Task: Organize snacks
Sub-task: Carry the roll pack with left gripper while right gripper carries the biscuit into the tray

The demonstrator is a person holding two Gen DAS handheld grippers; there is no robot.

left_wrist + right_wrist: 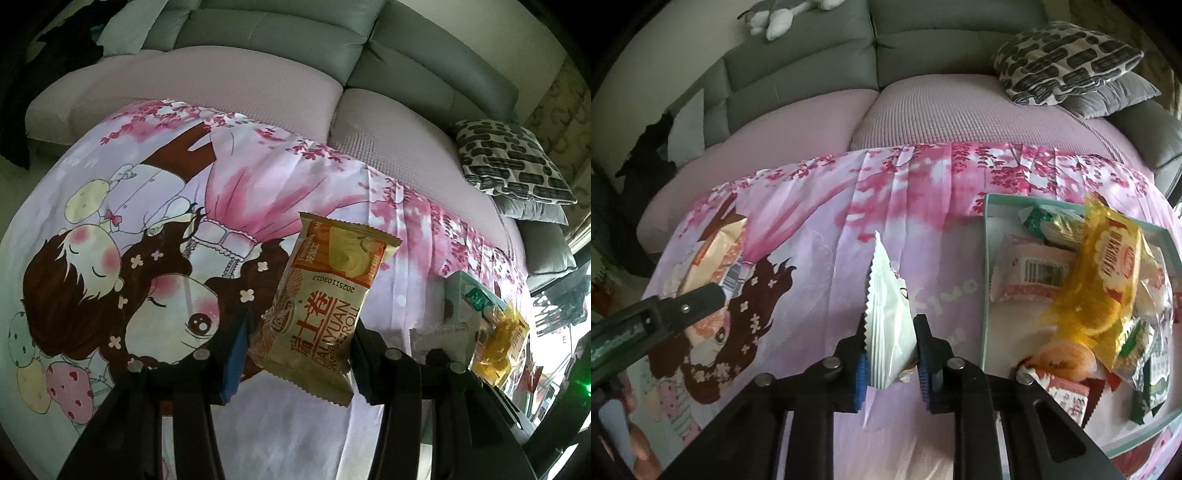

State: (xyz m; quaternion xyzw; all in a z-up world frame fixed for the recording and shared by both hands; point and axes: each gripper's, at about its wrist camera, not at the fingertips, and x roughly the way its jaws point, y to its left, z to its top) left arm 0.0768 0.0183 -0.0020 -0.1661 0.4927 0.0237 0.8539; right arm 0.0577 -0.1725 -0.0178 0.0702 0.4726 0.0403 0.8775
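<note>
In the left wrist view my left gripper (301,328) is shut on a beige and orange Swiss roll packet (321,306), held upright above the cartoon-print cloth (155,206). In the right wrist view my right gripper (890,332) is shut on a white snack packet (886,314), which stands on edge between the blue pads, lifted off the cloth (812,236). The shallow green-rimmed box (985,266) at the right holds several snacks, with a yellow packet (1100,280) on top. The left gripper's finger and its packet (716,258) show at the left edge.
The cloth covers a pink sofa seat (960,114) with grey-green back cushions (280,33). A black-and-white patterned pillow (1067,59) lies on a grey one at the back right. A plush toy (783,14) rests on the sofa back. The box edge with snacks (498,328) shows at right.
</note>
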